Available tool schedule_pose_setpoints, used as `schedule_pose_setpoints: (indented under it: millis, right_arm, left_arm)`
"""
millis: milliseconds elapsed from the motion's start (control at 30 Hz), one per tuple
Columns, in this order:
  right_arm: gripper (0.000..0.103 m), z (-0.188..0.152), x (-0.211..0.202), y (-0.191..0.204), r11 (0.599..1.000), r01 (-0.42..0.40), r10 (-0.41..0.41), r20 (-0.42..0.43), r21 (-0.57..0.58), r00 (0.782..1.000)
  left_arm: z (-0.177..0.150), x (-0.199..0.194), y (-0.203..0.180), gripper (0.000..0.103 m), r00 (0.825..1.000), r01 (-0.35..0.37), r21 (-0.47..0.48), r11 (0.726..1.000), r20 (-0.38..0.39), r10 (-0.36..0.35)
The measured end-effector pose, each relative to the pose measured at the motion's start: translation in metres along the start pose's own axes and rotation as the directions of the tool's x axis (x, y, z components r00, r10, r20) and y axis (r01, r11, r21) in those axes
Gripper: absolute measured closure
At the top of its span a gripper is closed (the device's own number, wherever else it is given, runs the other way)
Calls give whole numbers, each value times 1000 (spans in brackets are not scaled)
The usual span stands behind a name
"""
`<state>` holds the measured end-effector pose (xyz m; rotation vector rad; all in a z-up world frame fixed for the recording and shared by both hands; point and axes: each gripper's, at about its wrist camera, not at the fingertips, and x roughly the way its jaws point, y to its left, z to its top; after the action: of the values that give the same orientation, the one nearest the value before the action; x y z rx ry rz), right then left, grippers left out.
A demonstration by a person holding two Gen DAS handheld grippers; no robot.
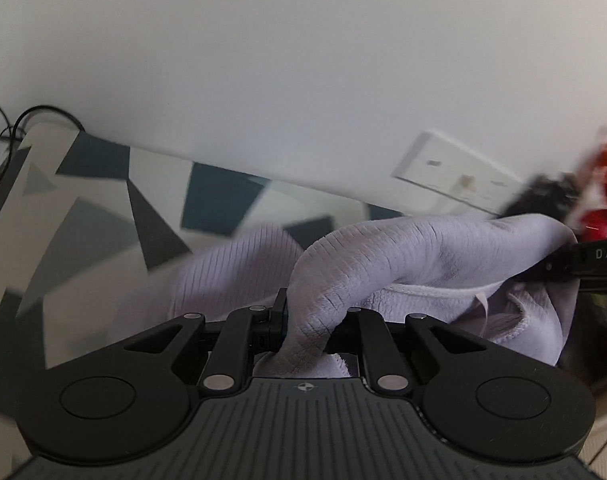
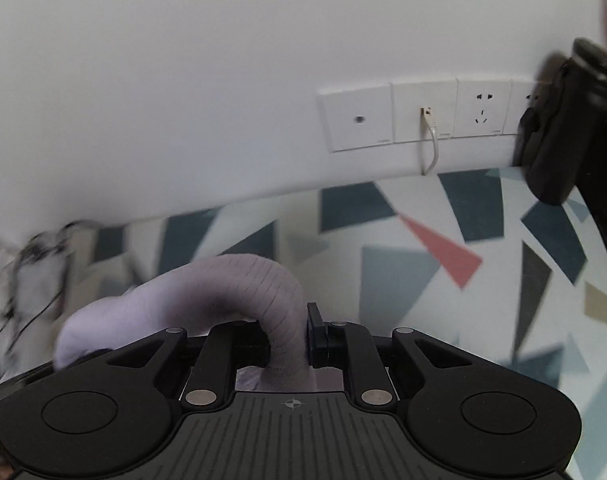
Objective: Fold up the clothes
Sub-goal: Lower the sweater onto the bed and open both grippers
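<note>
One garment (image 1: pixel 423 252), pale lilac, ribbed knit outside with a fleecy inner face. I see it bunched, not flat. From my left camera a thick roll of the fabric rises from the near centre and arches to the right, where it bundles up; a ribbed panel spreads behind on the left, and a stitched hem and small tag show underneath on the right. From my right camera the same cloth arcs up and droops to the left.
</note>
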<state>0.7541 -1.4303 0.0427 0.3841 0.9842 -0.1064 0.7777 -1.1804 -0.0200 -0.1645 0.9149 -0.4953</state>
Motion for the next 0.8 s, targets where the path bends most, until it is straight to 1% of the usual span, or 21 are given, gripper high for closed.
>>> schedule_pose_setpoints:
  millis: [100, 167, 233, 300, 400, 433, 467, 500, 533, 567, 600, 633, 667, 700, 733, 800]
  right_arm:
    - [89, 22, 66, -3, 999, 39, -39, 31, 0, 999]
    - [89, 31, 108, -3, 998, 57, -56, 47, -5, 997]
    - [89, 32, 140, 2, 996, 79, -77, 51, -39, 996]
    - [89, 30, 171, 8, 990, 106, -102, 51, -93, 993]
    - [88, 28, 197, 12, 983, 127, -123, 39, -133, 992]
    - [87, 27, 206, 13, 980, 133, -130, 34, -146, 991]
    - [86, 28, 213, 11, 981, 132, -131, 19, -140, 991]
    - [82, 27, 216, 10, 982, 141, -141, 15, -129, 990]
    - [75, 26, 216, 10, 981, 146, -143, 28, -132, 989]
    - [72, 26, 216, 10, 979, 149, -147, 24, -140, 989]
    - [59, 27, 215, 11, 977, 152, -151, 19, -148, 988]
    - [42, 27, 215, 12, 975, 155, -155, 15, -156, 988]
    - [34, 30, 208, 10, 980, 136, -135, 18, -145, 991]
    - [21, 32, 200, 9, 984, 116, -114, 23, -132, 993]
    - [13, 35, 192, 7, 988, 95, -93, 28, -119, 995]
    - [9, 42, 167, 6, 996, 16, -13, 32, -91, 999]
  left_arm:
    - [12, 54, 5, 88, 995, -103, 20, 994, 11, 103]
    - [20, 84, 4, 88, 984, -178, 48, 983, 19, 177]
    - [24, 109, 6, 88, 973, -232, 73, 970, 11, 231]
    - [28, 125, 8, 88, 966, -257, 90, 962, -4, 258]
    - [33, 136, 13, 87, 963, -263, 109, 959, -26, 267]
    - [35, 139, 15, 86, 963, -259, 109, 960, -43, 264]
    - [38, 140, 16, 82, 963, -257, 105, 961, -59, 264]
    - [41, 141, 18, 80, 962, -256, 98, 962, -74, 263]
    - [42, 142, 20, 73, 959, -260, 89, 962, -94, 268]
    - [45, 141, 22, 59, 955, -265, 76, 961, -117, 273]
    - [47, 138, 24, 52, 956, -256, 55, 965, -137, 261]
    - [50, 133, 25, 41, 959, -235, 29, 972, -155, 237]
    - [53, 126, 26, 36, 964, -203, 7, 979, -173, 201]
    - [58, 117, 25, 35, 970, -157, -6, 988, -190, 153]
    - [63, 108, 21, 31, 973, -114, -4, 993, -203, 111]
    - [72, 83, 14, 30, 979, -29, 21, 999, -200, 32]
